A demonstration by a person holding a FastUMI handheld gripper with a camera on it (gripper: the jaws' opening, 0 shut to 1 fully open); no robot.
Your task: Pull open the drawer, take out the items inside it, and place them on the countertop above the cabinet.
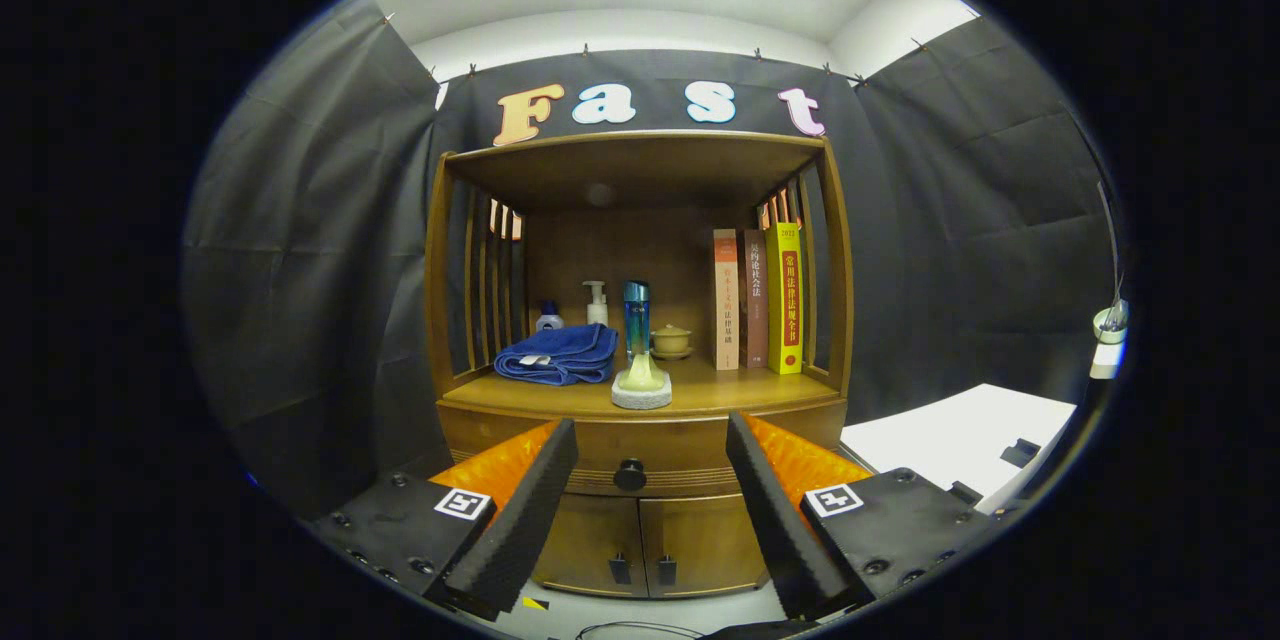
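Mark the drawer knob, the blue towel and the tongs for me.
drawer knob point(630, 474): gripper view, centre of the round knob, ahead between the open fingers.
blue towel point(557, 354): gripper view, top fold, on the countertop.
tongs point(652, 450): gripper view, midway between the tips.

Bright ceiling light above cabinet point(640, 360), glare overhead; shelf underside shadowed; sharp centre, fisheye bending booth walls beside cabinet.

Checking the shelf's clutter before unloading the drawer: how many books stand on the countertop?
3, upright side by side at the countertop's right end, beyond the open gripper: orange-and-white book, brown book, yellow book. None seems hidden.
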